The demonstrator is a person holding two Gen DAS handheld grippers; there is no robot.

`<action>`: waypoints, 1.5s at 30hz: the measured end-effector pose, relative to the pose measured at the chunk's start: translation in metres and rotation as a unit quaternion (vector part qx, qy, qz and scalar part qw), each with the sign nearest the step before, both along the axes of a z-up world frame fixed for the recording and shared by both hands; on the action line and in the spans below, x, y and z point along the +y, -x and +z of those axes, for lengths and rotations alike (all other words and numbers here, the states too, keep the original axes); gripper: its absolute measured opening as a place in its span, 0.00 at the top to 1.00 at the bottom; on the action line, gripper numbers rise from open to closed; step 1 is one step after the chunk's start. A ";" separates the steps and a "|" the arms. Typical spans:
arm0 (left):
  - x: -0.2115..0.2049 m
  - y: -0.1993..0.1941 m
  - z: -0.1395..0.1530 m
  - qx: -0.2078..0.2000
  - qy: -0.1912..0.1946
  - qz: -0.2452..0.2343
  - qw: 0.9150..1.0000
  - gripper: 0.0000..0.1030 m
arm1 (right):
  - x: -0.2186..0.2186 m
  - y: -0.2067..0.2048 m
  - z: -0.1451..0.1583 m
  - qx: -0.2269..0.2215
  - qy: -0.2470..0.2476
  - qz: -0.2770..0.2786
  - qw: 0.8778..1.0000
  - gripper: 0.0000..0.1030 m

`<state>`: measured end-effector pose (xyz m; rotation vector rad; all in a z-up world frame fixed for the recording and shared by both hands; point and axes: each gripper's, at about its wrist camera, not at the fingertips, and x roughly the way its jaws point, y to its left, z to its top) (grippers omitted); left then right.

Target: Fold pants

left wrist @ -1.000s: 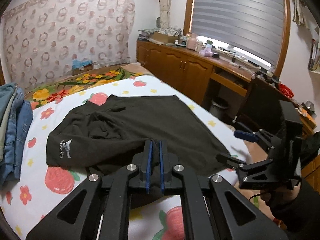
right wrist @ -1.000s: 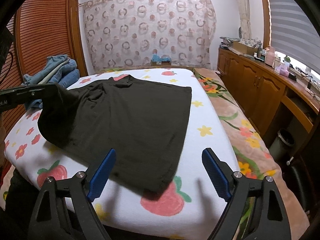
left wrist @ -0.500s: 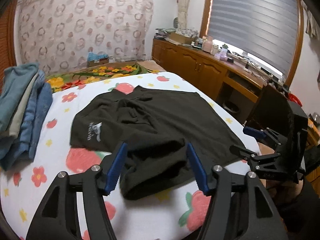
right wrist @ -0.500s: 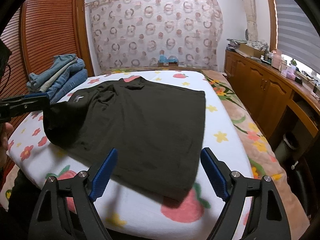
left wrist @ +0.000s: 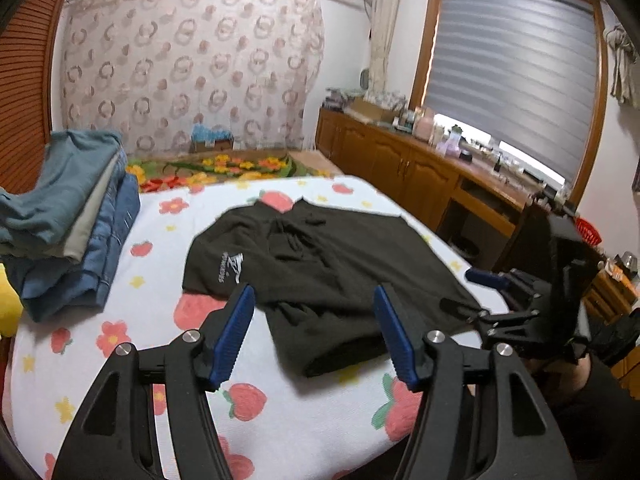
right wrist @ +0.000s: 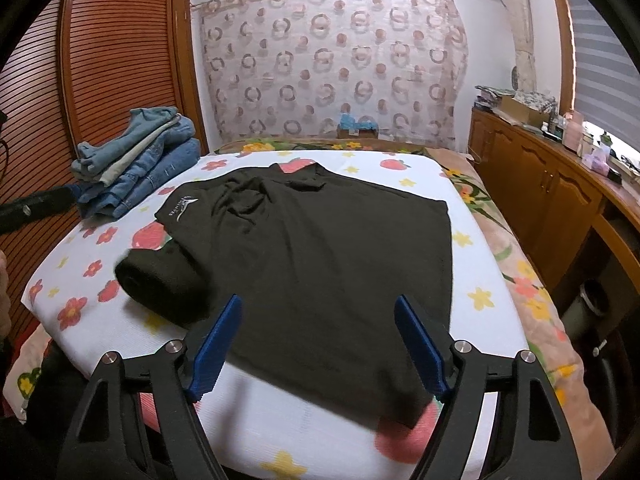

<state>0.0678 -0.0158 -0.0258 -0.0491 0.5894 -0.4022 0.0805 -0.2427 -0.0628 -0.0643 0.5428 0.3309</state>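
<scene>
Pants (right wrist: 320, 264) lie flat on the bed (right wrist: 472, 280), black, spread across the middle toward the near edge, one lower corner rolled up near the bed's left edge. Left gripper (left wrist: 314, 332) has its jaws spread wide, nothing between them, held above the near edge, not touching the cloth. Right gripper (right wrist: 318, 348) is likewise spread and empty, over the pants' near hem. The left view shows the right gripper (left wrist: 476, 292) from the side at the bed's right edge, with its blue pad tip just beside the pants' corner; contact is hard to tell there. The right view catches only a dark sliver of the left gripper at its left border, jaws hidden. The white logo (left wrist: 230, 266) reads clearly in the left view; in the right view it is small, near the far left corner of the pants (left wrist: 332, 264). Jeans stack (right wrist: 136, 168) sits at the bed's far left corner, apart from the pants. The left view alone shows the window blind (left wrist: 508, 72); the right view alone shows the louvred door (right wrist: 92, 92).
</scene>
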 end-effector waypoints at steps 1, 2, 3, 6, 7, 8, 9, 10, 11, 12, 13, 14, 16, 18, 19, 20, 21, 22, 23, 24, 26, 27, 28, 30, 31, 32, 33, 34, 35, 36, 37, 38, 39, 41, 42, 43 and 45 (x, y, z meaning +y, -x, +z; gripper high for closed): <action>0.002 0.001 0.001 -0.004 -0.003 0.003 1.000 0.38 | 0.000 0.000 0.000 0.000 -0.001 0.002 1.000 0.23; 0.003 0.001 0.001 -0.004 -0.007 0.007 1.000 0.38 | 0.000 0.000 0.000 0.000 -0.002 0.005 1.000 0.24; 0.004 -0.002 0.001 -0.001 -0.012 0.012 1.000 0.38 | 0.000 0.000 -0.001 0.002 -0.004 0.008 1.000 0.24; 0.009 -0.008 -0.007 0.011 -0.019 0.024 0.999 0.38 | 0.001 -0.002 -0.001 0.006 -0.012 0.018 1.000 0.31; 0.010 -0.010 -0.012 0.018 -0.020 0.029 0.999 0.38 | 0.002 -0.003 0.001 0.008 -0.015 0.021 1.000 0.33; 0.011 -0.013 -0.015 0.023 -0.021 0.031 0.999 0.38 | 0.003 -0.004 0.001 0.010 -0.018 0.025 0.999 0.36; 0.010 -0.016 -0.021 0.030 -0.025 0.033 0.999 0.38 | 0.004 -0.006 0.000 0.012 -0.020 0.030 0.999 0.38; 0.010 -0.018 -0.024 0.035 -0.028 0.035 0.998 0.38 | 0.005 -0.008 0.001 0.013 -0.021 0.034 0.999 0.40; 0.010 -0.021 -0.028 0.040 -0.032 0.036 0.998 0.38 | 0.006 -0.009 0.000 0.014 -0.021 0.038 0.999 0.43; 0.009 -0.024 -0.035 0.047 -0.037 0.038 0.997 0.38 | 0.008 -0.010 -0.001 0.016 -0.021 0.043 0.999 0.44; 0.008 -0.026 -0.039 0.052 -0.042 0.039 0.997 0.39 | 0.010 -0.012 -0.003 0.020 -0.021 0.047 0.998 0.47; 0.007 -0.027 -0.043 0.057 -0.045 0.040 0.997 0.38 | 0.010 -0.014 -0.004 0.023 -0.021 0.051 0.998 0.49; 0.004 -0.032 -0.054 0.069 -0.053 0.041 0.995 0.39 | 0.012 -0.017 -0.008 0.032 -0.023 0.059 0.997 0.52; 0.002 -0.034 -0.064 0.079 -0.061 0.042 0.994 0.39 | 0.012 -0.019 -0.009 0.041 -0.027 0.068 0.997 0.53; 0.001 -0.036 -0.066 0.084 -0.063 0.042 0.994 0.39 | 0.013 -0.021 -0.008 0.045 -0.028 0.071 0.996 0.54; 0.000 -0.037 -0.070 0.089 -0.066 0.042 0.993 0.39 | 0.013 -0.021 -0.010 0.049 -0.029 0.076 0.995 0.54; -0.001 -0.037 -0.074 0.093 -0.069 0.042 0.992 0.39 | 0.012 -0.021 -0.011 0.053 -0.030 0.080 0.995 0.55; -0.001 -0.037 -0.075 0.096 -0.071 0.043 0.992 0.39 | 0.012 -0.022 -0.011 0.056 -0.029 0.082 0.995 0.55; -0.001 -0.037 -0.078 0.098 -0.073 0.044 0.992 0.39 | 0.012 -0.022 -0.012 0.059 -0.029 0.085 0.994 0.55; -0.001 -0.036 -0.080 0.099 -0.074 0.045 0.991 0.39 | 0.010 -0.022 -0.014 0.064 -0.028 0.087 0.994 0.56; 0.000 -0.036 -0.084 0.104 -0.074 0.047 0.991 0.39 | 0.010 -0.024 -0.013 0.071 -0.028 0.090 0.993 0.57; 0.001 -0.037 -0.085 0.106 -0.074 0.049 0.990 0.39 | 0.010 -0.024 -0.013 0.075 -0.029 0.092 0.992 0.58; 0.001 -0.037 -0.087 0.108 -0.074 0.051 0.990 0.39 | 0.009 -0.025 -0.013 0.078 -0.028 0.094 0.992 0.60; 0.003 -0.037 -0.090 0.112 -0.068 0.052 0.990 0.38 | 0.011 -0.025 -0.013 0.082 -0.026 0.097 0.992 0.63; 0.004 -0.037 -0.090 0.113 -0.066 0.052 0.990 0.38 | 0.014 -0.025 -0.013 0.082 -0.024 0.100 0.991 0.66; 0.005 -0.037 -0.091 0.113 -0.062 0.052 0.990 0.38 | 0.016 -0.026 -0.012 0.083 -0.022 0.103 0.991 0.72; 0.005 -0.036 -0.091 0.111 -0.061 0.052 0.991 0.38 | 0.019 -0.026 -0.011 0.085 -0.020 0.106 0.991 0.75; 0.005 -0.036 -0.090 0.109 -0.062 0.052 0.991 0.38 | 0.021 -0.027 -0.011 0.086 -0.019 0.108 0.990 0.82; 0.005 -0.036 -0.091 0.109 -0.062 0.052 0.991 0.38 | 0.021 -0.026 -0.010 0.086 -0.020 0.113 0.990 0.90; 0.005 -0.036 -0.090 0.109 -0.062 0.053 0.991 0.38 | 0.025 -0.028 -0.009 0.083 -0.019 0.114 0.990 0.92; 0.005 -0.036 -0.090 0.109 -0.062 0.054 0.991 0.38 | 0.030 -0.031 -0.009 0.080 -0.018 0.113 0.990 0.95; 0.005 -0.036 -0.089 0.110 -0.061 0.055 0.991 0.38 | 0.028 -0.030 -0.007 0.077 -0.020 0.113 0.990 0.97; 0.005 -0.036 -0.088 0.109 -0.061 0.056 0.991 0.38 | 0.029 -0.031 -0.006 0.072 -0.022 0.112 0.991 0.98; 0.004 -0.034 -0.085 0.104 -0.059 0.055 0.991 0.38 | 0.026 -0.029 -0.002 0.060 -0.023 0.106 0.992 0.99; 0.004 -0.034 -0.083 0.102 -0.058 0.055 0.992 0.38 | 0.025 -0.027 0.001 0.052 -0.023 0.102 0.993 0.99; 0.003 -0.033 -0.080 0.099 -0.056 0.054 0.992 0.38 | 0.023 -0.025 0.003 0.046 -0.025 0.100 0.994 0.99; 0.001 -0.033 -0.075 0.095 -0.052 0.053 0.993 0.38 | 0.017 -0.021 0.008 0.031 -0.025 0.092 0.995 0.99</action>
